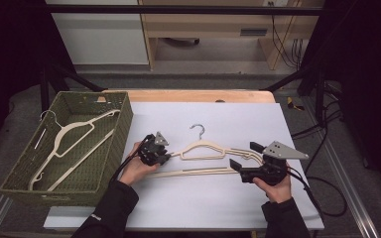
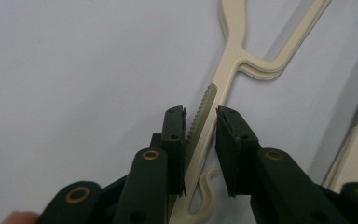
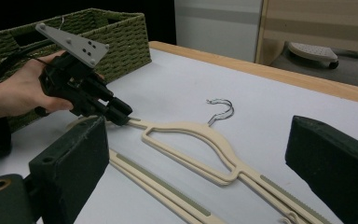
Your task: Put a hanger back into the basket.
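Both hands sat at the near edge of the white table (image 1: 203,208); the right gripper (image 1: 242,156) held its jaws wide apart around the right end of the cream hanger (image 1: 206,148), not touching it; the left gripper (image 1: 167,157) had its jaws narrowly around the hanger's left arm, one pad touching, a slim gap at the other; farther left, a green basket (image 1: 121,124) held another hanger (image 1: 74,131).
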The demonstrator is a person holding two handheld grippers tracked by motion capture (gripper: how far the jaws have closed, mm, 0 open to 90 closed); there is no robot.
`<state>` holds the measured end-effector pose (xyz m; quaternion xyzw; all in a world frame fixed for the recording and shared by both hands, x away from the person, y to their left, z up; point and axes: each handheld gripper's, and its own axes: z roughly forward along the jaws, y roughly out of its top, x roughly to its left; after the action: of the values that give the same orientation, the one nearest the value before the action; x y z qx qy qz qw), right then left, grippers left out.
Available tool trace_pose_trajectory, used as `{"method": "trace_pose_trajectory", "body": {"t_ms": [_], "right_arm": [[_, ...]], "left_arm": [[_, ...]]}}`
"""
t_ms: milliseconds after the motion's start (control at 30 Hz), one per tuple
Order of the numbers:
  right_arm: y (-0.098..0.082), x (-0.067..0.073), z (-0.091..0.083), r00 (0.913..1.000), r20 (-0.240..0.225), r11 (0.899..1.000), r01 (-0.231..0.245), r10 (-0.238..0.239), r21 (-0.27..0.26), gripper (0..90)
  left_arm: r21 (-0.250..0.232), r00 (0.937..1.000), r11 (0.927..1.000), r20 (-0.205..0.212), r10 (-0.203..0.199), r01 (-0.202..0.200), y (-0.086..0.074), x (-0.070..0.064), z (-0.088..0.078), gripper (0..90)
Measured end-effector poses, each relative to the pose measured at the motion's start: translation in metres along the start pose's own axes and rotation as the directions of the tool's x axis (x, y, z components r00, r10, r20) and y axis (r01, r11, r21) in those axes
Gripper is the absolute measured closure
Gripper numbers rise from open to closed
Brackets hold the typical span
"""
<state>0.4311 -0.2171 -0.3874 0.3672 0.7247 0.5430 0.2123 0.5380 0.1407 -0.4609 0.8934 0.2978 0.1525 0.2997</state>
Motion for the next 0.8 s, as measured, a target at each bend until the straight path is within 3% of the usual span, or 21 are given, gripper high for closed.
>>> {"method": "trace_pose_trajectory", "body": {"t_ms": [33, 67, 100, 167, 233, 300, 433, 567, 800], "right_arm": [[0.000, 0.000, 0.000, 1.0000, 0.000, 1.000, -0.001, 0.001, -0.001, 6.7], [0.000, 0.000, 0.000, 1.0000, 0.000, 1.000, 0.000, 0.000, -0.001, 6.7], [0.000, 0.000, 0.000, 1.0000, -0.001, 1.000, 0.001, -0.001, -0.001, 6.7], [0.000, 0.000, 0.000, 1.0000, -0.001, 1.000, 0.001, -0.001, 0.000, 6.7], [0.000, 0.000, 0.000, 1.0000, -0.001, 1.000, 0.001, -0.001, 0.000, 6.7], [0.000, 0.000, 0.000, 1.0000, -0.001, 1.000, 0.001, -0.001, 0.000, 6.7], [0.000, 0.000, 0.000, 1.0000, -0.003, 1.000, 0.000, 0.000, -0.001, 6.7], [0.000, 0.000, 0.000, 1.0000, -0.002, 1.000, 0.001, -0.001, -0.001, 6.7], [0.000, 0.000, -0.001, 1.0000, -0.002, 1.000, 0.001, -0.001, 0.000, 6.7]], "left_arm": [[-0.012, 1.0000, 0.9999, 0.008, -0.001, 0.001, 0.001, 0.001, -0.003, 77.5], [-0.024, 1.0000, 0.9997, -0.004, -0.002, 0.002, 0.002, 0.000, -0.007, 89.1], [-0.024, 0.9998, 0.9997, 0.018, 0.000, 0.000, 0.002, 0.001, -0.009, 89.8], [-0.008, 0.9996, 0.9995, -0.004, 0.030, -0.030, 0.002, -0.004, -0.008, 89.7], [-0.026, 0.9994, 0.9996, 0.035, 0.007, -0.006, 0.001, -0.004, -0.006, 86.9], [-0.034, 0.9997, 0.9994, 0.024, 0.002, -0.001, 0.001, -0.003, -0.004, 75.4], [-0.013, 0.9999, 0.9999, 0.008, -0.011, 0.011, -0.002, -0.001, 0.000, 69.4], [-0.016, 0.9992, 0.9994, 0.025, -0.031, 0.032, -0.003, -0.002, 0.000, 74.0], [0.009, 0.9983, 0.9999, 0.058, -0.008, 0.008, -0.006, -0.010, -0.002, 72.2]]}}
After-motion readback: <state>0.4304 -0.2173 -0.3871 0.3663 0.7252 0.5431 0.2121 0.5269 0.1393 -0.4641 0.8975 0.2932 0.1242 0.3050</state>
